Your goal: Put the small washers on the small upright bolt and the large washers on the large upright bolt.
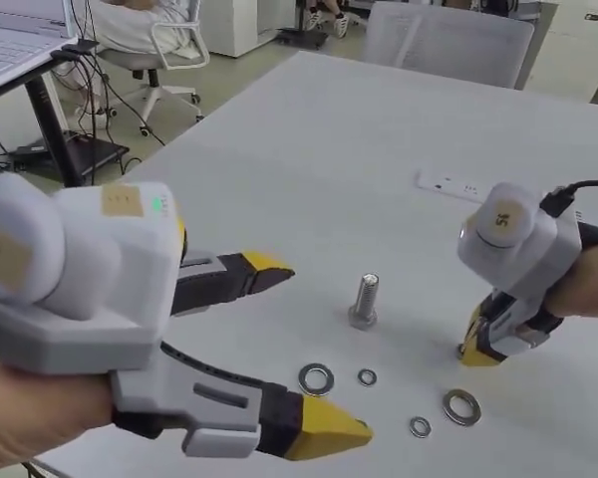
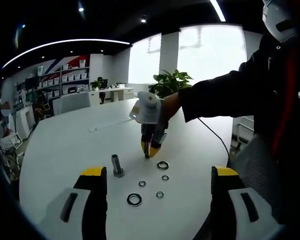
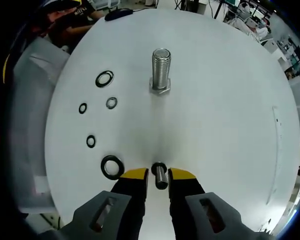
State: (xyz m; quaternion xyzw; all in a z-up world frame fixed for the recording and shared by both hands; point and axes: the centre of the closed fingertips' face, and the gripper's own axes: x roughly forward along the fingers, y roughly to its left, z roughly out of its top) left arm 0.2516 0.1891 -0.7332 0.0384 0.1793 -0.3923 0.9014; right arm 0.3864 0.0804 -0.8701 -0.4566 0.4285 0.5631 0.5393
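Right gripper view, right tool [image 3: 158, 173] clamping small upright bolt [image 3: 160, 179]

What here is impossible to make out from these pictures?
Right gripper view: whether the right hand-held gripper pinches the small bolt or only flanks it; gaps too thin to judge.
Head view: the small bolt, hidden behind that gripper's tips.
Head view: four washers counted, five in the gripper views; the left hand-held gripper or the bottom edge may hide the fifth.
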